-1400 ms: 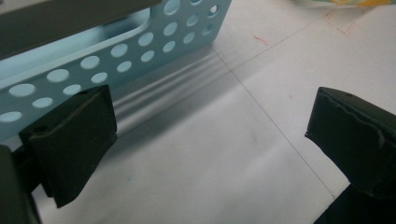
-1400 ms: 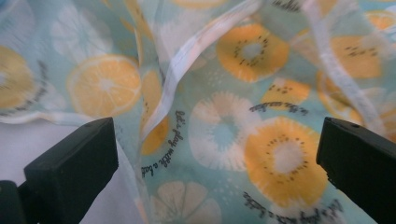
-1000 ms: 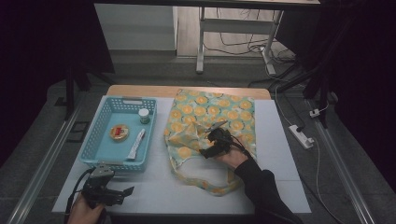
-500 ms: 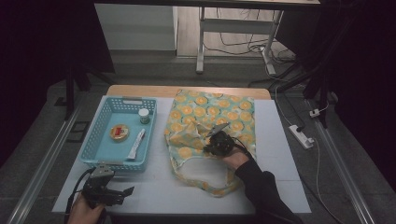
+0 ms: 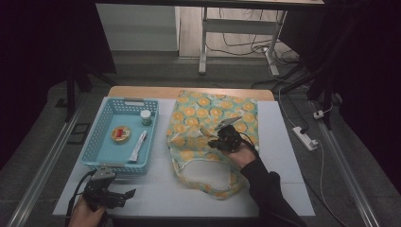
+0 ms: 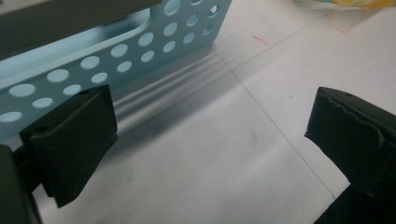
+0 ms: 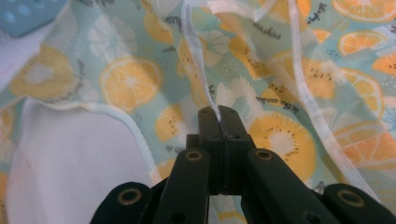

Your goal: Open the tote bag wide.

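Grip check first, high view: I have the right gripper [image 5: 218, 137] over the middle of the mint-green, orange-slice-print fabric tote bag [image 5: 215, 125], which lies flat on the white table [image 5: 283, 170], just right of the light-blue perforated plastic basket [image 5: 97, 142]. I want a slow, straight lift here so only the top layer peels up and the mouth opens; a jerk could slip the thin edge out. Left gripper [image 5: 124, 194] hangs near the table's front edge, in front of the basket, well apart from the bag.

Left gripper view: jaws wide apart, nothing between them, basket wall just beside one pad.

Right gripper view: jaws have just clamped shut on a pale translucent strip of the bag [image 7: 208, 88], pinched right at the tips. Thin bite, so I judge it marginal. Fabric looks light, limp, wrinkled, with white-trimmed handles [image 7: 322, 126] looping off to the side.
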`<move>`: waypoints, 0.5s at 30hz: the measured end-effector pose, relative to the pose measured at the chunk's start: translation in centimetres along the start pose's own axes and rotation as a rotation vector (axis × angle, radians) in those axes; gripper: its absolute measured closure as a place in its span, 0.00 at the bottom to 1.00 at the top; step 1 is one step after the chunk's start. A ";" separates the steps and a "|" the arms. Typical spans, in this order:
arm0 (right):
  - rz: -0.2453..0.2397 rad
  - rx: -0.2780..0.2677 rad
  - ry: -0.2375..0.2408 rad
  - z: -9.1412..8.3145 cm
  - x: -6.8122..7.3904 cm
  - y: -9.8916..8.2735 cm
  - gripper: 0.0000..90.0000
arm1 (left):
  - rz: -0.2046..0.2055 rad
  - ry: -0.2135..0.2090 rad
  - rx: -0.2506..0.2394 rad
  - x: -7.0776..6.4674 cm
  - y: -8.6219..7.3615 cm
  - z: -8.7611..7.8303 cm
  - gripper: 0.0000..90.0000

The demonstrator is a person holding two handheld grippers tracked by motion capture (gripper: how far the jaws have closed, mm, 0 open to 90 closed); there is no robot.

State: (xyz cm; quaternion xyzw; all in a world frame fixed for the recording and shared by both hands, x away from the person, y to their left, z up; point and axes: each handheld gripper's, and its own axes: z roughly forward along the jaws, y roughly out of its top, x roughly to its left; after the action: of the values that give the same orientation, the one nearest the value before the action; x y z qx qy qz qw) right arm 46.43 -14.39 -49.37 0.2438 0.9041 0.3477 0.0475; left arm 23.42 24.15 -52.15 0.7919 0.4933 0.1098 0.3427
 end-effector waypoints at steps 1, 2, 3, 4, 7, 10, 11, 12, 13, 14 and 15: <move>0.004 -0.002 0.000 -0.2 0.0 0.1 1.00 | 0.000 -0.001 0.001 0.0 0.0 0.0 0.02; 0.012 -0.014 0.005 -0.5 0.1 0.3 1.00 | 0.000 0.000 0.000 0.0 0.0 0.0 0.02; 0.012 -0.014 0.005 -0.5 0.1 0.3 1.00 | 0.000 0.000 0.000 0.0 0.0 0.0 0.02; 0.009 -0.033 0.009 -0.8 0.2 0.5 1.00 | 0.000 0.000 -0.001 0.0 0.0 0.0 0.02; 0.000 -0.039 0.009 -1.2 0.4 0.7 1.00 | 0.001 0.000 0.001 0.0 0.0 0.0 0.02; -0.010 -0.038 0.003 -1.8 0.8 1.0 1.00 | 0.002 0.001 0.002 0.0 0.0 0.0 0.02; -0.003 -0.036 0.007 -1.9 0.9 1.1 1.00 | 0.002 0.001 0.002 0.0 0.0 0.0 0.02; 0.001 -0.040 0.012 -2.1 1.0 1.2 1.00 | 0.002 0.003 0.001 0.0 0.0 0.0 0.02; 0.002 -0.050 0.015 -2.3 1.1 1.3 1.00 | 0.003 0.003 0.001 0.0 0.0 0.0 0.02; 0.000 -0.054 0.018 -2.5 1.2 1.5 1.00 | 0.003 0.004 0.002 0.0 0.0 0.0 0.02; -0.003 -0.061 0.018 -2.8 1.3 1.7 1.00 | 0.003 0.004 0.002 0.0 0.0 0.0 0.02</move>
State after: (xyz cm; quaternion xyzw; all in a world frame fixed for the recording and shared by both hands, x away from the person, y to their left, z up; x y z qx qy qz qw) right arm 45.24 -14.35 -46.09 0.2378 0.8938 0.3773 0.0471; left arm 23.43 24.12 -52.17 0.7928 0.4927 0.1114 0.3410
